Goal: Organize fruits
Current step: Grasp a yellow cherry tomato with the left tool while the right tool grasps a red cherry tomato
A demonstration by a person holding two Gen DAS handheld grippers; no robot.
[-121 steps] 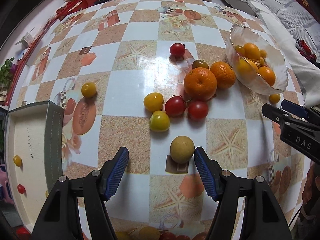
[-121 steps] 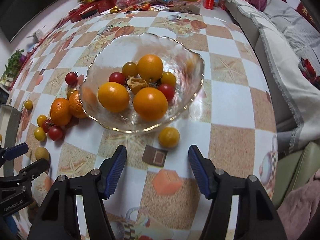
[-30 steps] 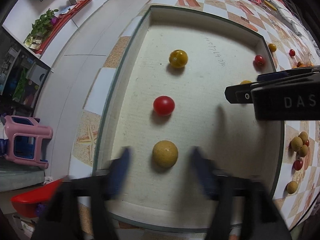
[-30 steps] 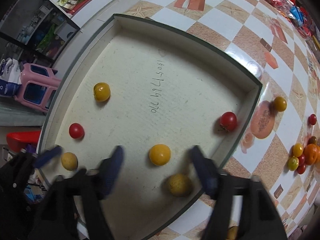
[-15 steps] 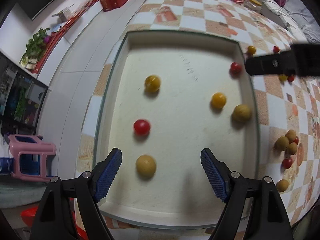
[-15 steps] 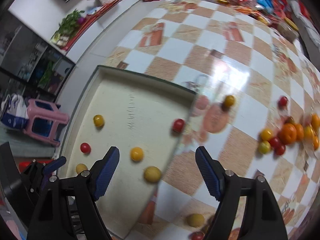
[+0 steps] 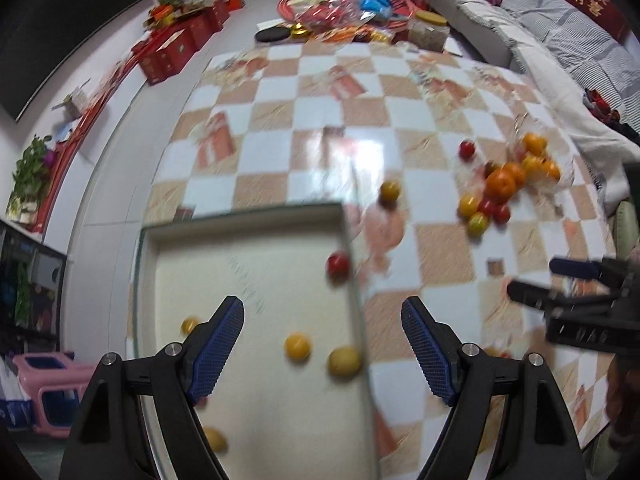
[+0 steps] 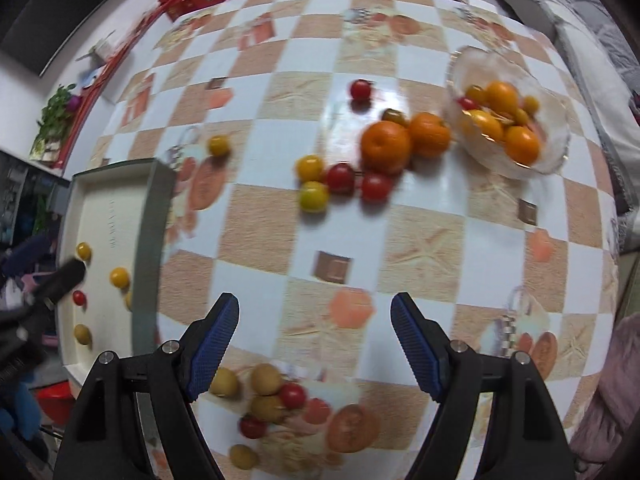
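My left gripper (image 7: 322, 320) hangs open and empty over the right edge of the shallow cream tray (image 7: 240, 216). In the tray lie a red tomato (image 7: 338, 263), a yellow one (image 7: 297, 346) and a tan round fruit (image 7: 344, 361). My right gripper (image 8: 315, 312) is open and empty above bare checkered tablecloth. Beyond it, two oranges (image 8: 386, 146) sit among red tomatoes (image 8: 340, 178) and yellow tomatoes (image 8: 309, 168). A glass bowl (image 8: 560, 148) of oranges and tomatoes stands at the far right. Both views are motion-blurred.
Tan fruits and red tomatoes (image 8: 264, 380) lie near the table's front edge under my right gripper. A lone yellow tomato (image 8: 219, 145) and a red one (image 8: 361, 89) sit apart. Snack packets and boxes (image 7: 340, 4) crowd the far end. A sofa (image 7: 560, 40) runs along the right.
Both grippers have swung away from over the tray toward the table, the right one further, to the table's middle. Both have stayed open. The fruits dropped in the tray remain there.
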